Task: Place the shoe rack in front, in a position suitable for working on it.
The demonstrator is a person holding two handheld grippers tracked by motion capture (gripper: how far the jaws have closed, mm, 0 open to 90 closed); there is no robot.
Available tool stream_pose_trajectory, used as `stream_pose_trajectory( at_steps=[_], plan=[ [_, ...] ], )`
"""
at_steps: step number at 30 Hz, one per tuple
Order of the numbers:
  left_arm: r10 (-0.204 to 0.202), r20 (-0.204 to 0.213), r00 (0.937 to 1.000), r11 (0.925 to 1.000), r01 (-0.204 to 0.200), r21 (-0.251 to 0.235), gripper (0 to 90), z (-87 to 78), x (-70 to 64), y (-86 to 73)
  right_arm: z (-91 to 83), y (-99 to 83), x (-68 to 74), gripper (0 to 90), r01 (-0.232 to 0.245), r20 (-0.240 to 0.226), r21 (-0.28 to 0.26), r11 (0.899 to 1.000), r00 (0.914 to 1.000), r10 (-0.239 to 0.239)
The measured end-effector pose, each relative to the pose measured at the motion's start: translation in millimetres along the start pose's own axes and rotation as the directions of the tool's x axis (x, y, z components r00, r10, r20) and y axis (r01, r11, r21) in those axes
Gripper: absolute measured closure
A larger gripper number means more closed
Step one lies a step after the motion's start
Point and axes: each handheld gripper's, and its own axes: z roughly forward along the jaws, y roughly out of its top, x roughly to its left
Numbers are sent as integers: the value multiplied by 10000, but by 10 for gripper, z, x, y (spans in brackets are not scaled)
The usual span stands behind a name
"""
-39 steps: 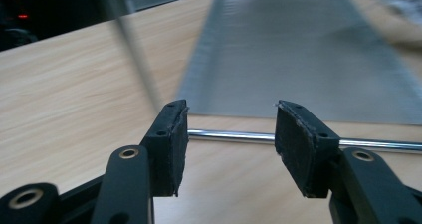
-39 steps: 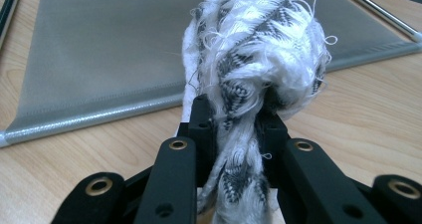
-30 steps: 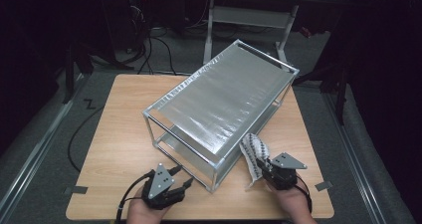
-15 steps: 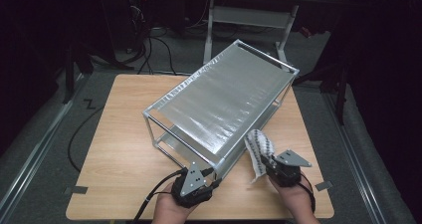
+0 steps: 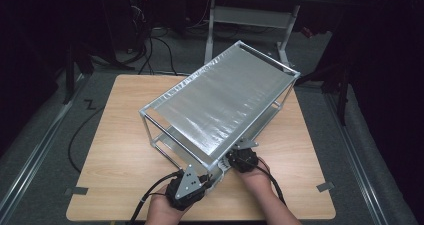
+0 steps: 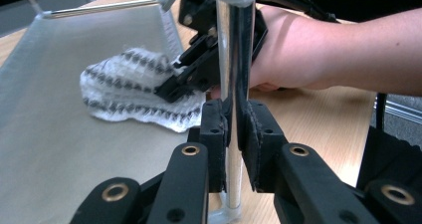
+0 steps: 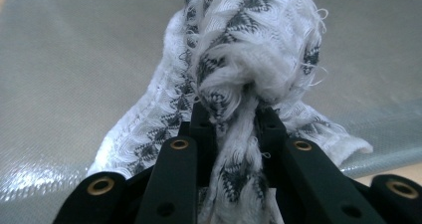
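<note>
We see our left gripper (image 6: 233, 129) clamped on the rack's (image 5: 220, 105) near corner post (image 6: 234, 64), a shiny upright metal tube that passes straight between the two black jaws; the pads press it from both sides. In the high view this gripper (image 5: 202, 177) sits at about 6 o'clock on the table (image 5: 115, 135), at the rack's nearest corner.

Our right gripper (image 7: 233, 117) is closed on the cloth (image 7: 249, 50). The cloth is a white knitted piece with rows of small dark grey zigzag marks, soft and fuzzy at the edges, with loose threads at its rim. It is bunched into a thick twist where the jaws pinch it, and above the jaws it bulges into a rounded wad. Lower folds spread out to either side of the jaws.

In the left gripper view the cloth (image 6: 134, 89) lies on the rack's lower shelf (image 6: 59, 134), a pale grey sheet, just inside the near edge, with the right gripper (image 6: 171, 89) pinching its side at 3 o'clock. The cloth rests flat and crumpled there, touching the shelf. The right hand (image 6: 298, 55) reaches in from the 3 o'clock side, behind the post.

In the high view the right gripper (image 5: 239, 157) is tucked under the rack's top sheet at about 5 o'clock on the table, just beside the left gripper.
</note>
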Motion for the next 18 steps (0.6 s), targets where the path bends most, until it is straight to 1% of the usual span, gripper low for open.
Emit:
stream_pose_trajectory(
  at_steps=[3,7,9,12,15,16,18],
  plan=[
    [-63,-163,9998,9999,65,149,797,-80,34,-28,-34,-25,29,764,317,38,-24,9995,9995,-317],
    [-105,-369,9993,9995,116,282,795,-184,58,-71,-100,-64,78,763,330,34,102,9994,9994,-330],
    [-156,-452,9989,9995,169,273,795,-228,76,-98,-137,-92,85,763,493,100,112,9987,9987,-494],
    [-226,-579,9981,9996,236,162,795,-272,99,-140,-193,-143,97,762,535,89,72,9985,9985,-536],
    [-297,-653,9974,9995,300,34,795,-302,125,-176,-252,-192,124,761,469,166,112,9988,9988,-471],
    [-327,-698,9970,9995,327,-8,795,-313,134,-190,-269,-206,122,761,582,194,83,9983,9981,-583],
    [-464,-760,9960,9989,456,-129,796,-334,150,-217,-309,-237,127,761,596,221,99,9982,9980,-598]
  ],
)
